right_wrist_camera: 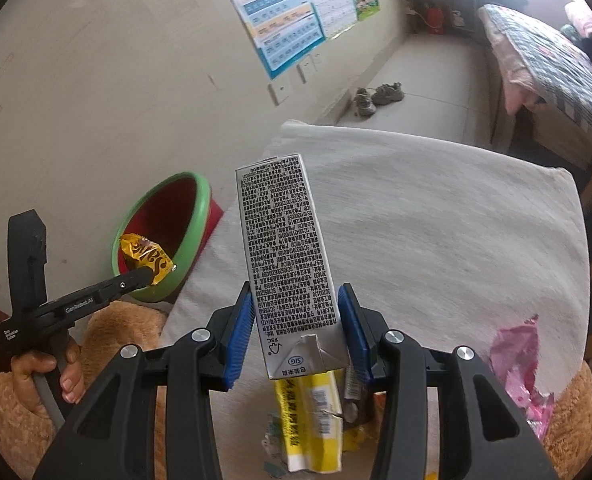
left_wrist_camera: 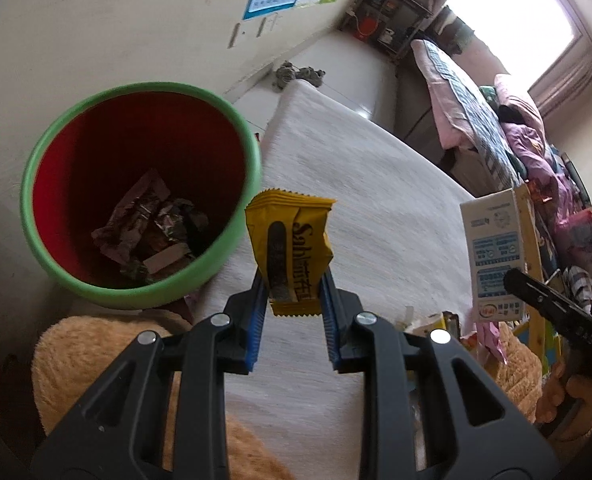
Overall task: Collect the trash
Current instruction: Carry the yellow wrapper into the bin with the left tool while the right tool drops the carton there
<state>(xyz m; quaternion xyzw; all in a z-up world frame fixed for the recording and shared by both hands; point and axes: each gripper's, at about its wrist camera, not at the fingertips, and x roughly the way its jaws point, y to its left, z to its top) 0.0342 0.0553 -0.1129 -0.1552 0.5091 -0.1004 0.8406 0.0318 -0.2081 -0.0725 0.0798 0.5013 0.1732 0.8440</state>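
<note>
My left gripper (left_wrist_camera: 292, 286) is shut on a yellow snack wrapper (left_wrist_camera: 290, 248) and holds it in the air just right of the red bin with a green rim (left_wrist_camera: 40, 152). The bin holds several crumpled wrappers (left_wrist_camera: 148, 224). My right gripper (right_wrist_camera: 294, 316) is shut on a grey drink carton (right_wrist_camera: 286, 256) and holds it upright above the white cloth-covered table (right_wrist_camera: 436, 240). The carton (left_wrist_camera: 496, 256) and right gripper also show at the right of the left wrist view. The left gripper (right_wrist_camera: 148, 276), the wrapper (right_wrist_camera: 146, 256) and the bin (right_wrist_camera: 200, 216) show at the left of the right wrist view.
A yellow package (right_wrist_camera: 312, 420) and a pink wrapper (right_wrist_camera: 524, 364) lie on the table near its front edge. A tan plush cushion (left_wrist_camera: 92, 360) sits below the bin. A bed (right_wrist_camera: 544, 64), shoes (right_wrist_camera: 376, 98) and a shelf (left_wrist_camera: 392, 12) stand beyond.
</note>
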